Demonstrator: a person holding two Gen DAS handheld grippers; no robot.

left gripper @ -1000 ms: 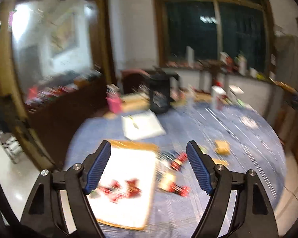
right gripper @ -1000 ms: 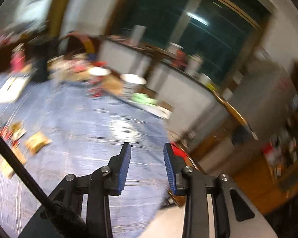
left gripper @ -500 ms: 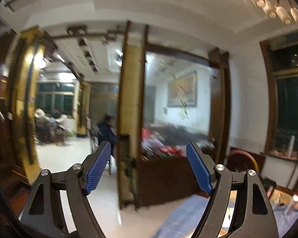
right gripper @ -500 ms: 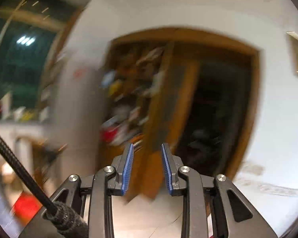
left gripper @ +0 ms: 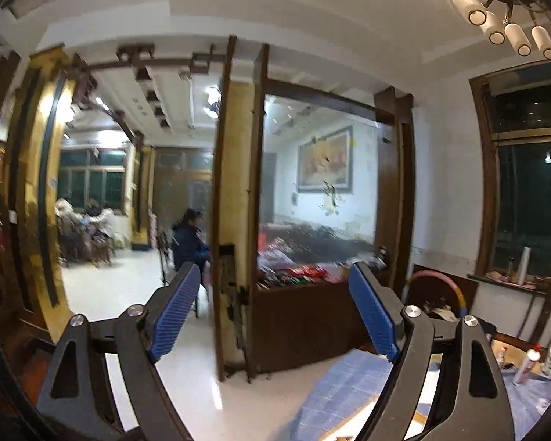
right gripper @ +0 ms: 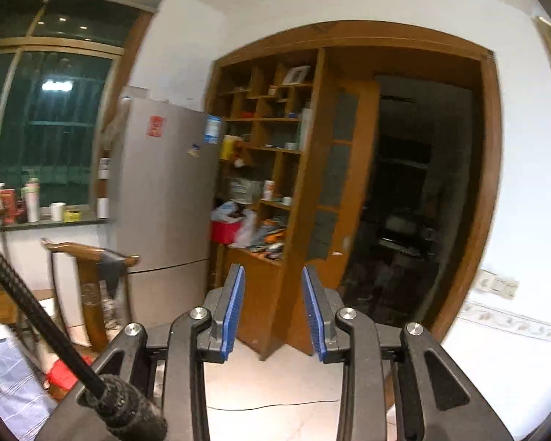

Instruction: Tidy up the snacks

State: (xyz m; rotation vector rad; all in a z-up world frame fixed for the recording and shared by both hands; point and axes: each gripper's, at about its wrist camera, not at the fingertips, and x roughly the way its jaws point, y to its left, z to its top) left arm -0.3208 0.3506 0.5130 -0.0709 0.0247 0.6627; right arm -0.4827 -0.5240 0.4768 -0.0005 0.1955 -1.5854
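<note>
No snacks show in either view now. My left gripper (left gripper: 273, 275) is wide open and empty, raised and pointing across the room at a wooden pillar. Only a corner of the blue-clothed table (left gripper: 349, 382) shows low right in the left wrist view. My right gripper (right gripper: 272, 275) is partly open and empty, its blue pads (right gripper: 233, 308) a narrow gap apart, pointing at a wooden shelf unit. A bit of the blue cloth (right gripper: 7, 386) shows at the lower left in the right wrist view.
A wooden pillar (left gripper: 235, 220) and a dark sideboard (left gripper: 305, 319) stand ahead of the left gripper. A silver fridge (right gripper: 161, 191), a shelf unit (right gripper: 268, 169), a dark doorway (right gripper: 404, 202) and a wooden chair (right gripper: 92, 286) face the right gripper.
Both grippers have swung up and away from the table with its snacks and board; the left now faces the pillar, the right faces the fridge and shelves. Jaw openings look unchanged.
</note>
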